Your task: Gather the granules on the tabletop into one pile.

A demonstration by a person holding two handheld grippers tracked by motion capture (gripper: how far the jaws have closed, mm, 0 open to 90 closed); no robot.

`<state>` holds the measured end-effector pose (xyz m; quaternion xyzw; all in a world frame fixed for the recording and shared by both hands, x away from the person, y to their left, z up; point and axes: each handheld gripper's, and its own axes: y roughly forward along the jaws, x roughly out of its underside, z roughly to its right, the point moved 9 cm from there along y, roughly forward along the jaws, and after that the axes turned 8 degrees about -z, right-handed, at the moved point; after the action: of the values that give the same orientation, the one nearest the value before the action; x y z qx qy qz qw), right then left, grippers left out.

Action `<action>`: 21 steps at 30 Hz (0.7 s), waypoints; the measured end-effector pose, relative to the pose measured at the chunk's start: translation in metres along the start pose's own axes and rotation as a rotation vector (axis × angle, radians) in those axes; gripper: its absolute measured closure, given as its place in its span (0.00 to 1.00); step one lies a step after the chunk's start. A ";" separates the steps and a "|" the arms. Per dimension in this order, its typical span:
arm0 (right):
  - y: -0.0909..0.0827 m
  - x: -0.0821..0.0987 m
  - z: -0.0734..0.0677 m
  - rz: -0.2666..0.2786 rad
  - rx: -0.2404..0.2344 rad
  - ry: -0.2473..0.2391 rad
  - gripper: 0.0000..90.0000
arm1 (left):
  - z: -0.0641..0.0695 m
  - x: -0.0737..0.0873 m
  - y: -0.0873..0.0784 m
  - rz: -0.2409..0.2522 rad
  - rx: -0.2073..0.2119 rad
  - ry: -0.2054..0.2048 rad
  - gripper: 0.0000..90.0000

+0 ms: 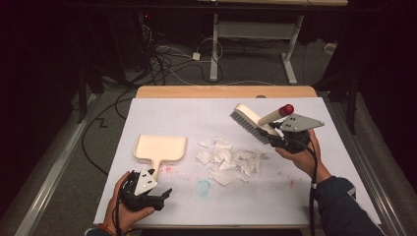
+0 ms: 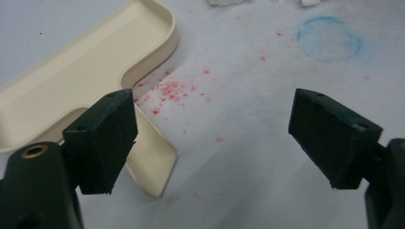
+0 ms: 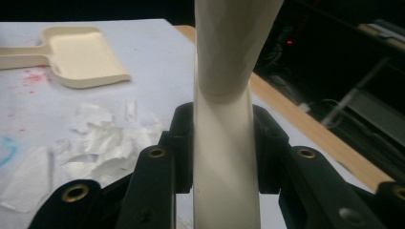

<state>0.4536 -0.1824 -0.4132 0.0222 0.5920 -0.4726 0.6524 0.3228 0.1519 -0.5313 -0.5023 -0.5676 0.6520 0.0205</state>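
A cream dustpan (image 1: 160, 149) lies flat on the white sheet, its short handle (image 2: 154, 164) pointing at my left gripper (image 1: 153, 182). That gripper (image 2: 215, 138) stands open, and the handle's end lies just inside its left jaw, untouched. My right gripper (image 1: 280, 132) is shut on the cream handle (image 3: 223, 143) of a hand brush (image 1: 251, 123), held above the table at the right. The brush has grey bristles facing down-left and a red tip (image 1: 286, 109) on its handle. Torn white paper scraps (image 1: 228, 160) lie heaped between dustpan and brush.
Red specks (image 2: 169, 88) dot the sheet by the dustpan's handle, and a blue ring stain (image 1: 203, 186) marks it near the front. The table's wooden far edge (image 1: 226, 91) borders a dark floor with cables and desk legs.
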 end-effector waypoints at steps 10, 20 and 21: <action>-0.019 0.026 0.013 -0.140 0.099 0.053 0.76 | -0.001 -0.001 -0.003 0.010 -0.007 -0.005 0.18; -0.026 0.070 0.006 -0.355 0.111 0.072 0.76 | -0.001 0.000 -0.002 0.002 -0.010 -0.001 0.18; -0.026 0.073 0.003 -0.372 0.106 0.070 0.76 | -0.001 0.000 -0.002 0.004 -0.008 -0.003 0.18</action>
<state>0.4284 -0.2415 -0.4567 -0.0369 0.5827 -0.6143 0.5308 0.3221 0.1534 -0.5294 -0.5024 -0.5693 0.6506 0.0165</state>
